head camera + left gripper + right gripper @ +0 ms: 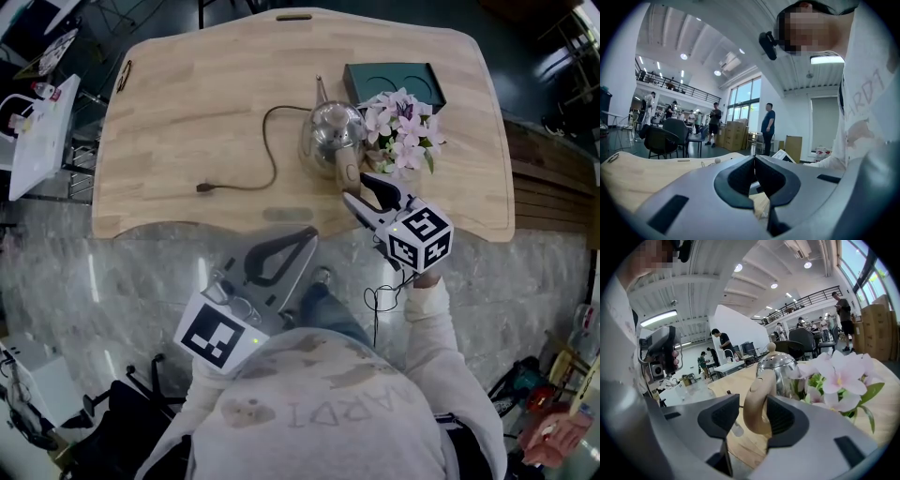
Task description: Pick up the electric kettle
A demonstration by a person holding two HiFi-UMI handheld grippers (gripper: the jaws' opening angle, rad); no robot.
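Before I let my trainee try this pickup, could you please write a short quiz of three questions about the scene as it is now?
1. True or false: the right gripper is clamped on the handle of the kettle.
2. What stands next to the kettle? A) pink flowers B) a mug C) a laptop
3. Where does the free end of the cord lie?
Key:
1. False: its jaws stand apart, with the handle between them.
2. A.
3. Loose on the wooden table, plugged into nothing.

Shiny metal kettle [330, 129], matt wooden table [187, 122]
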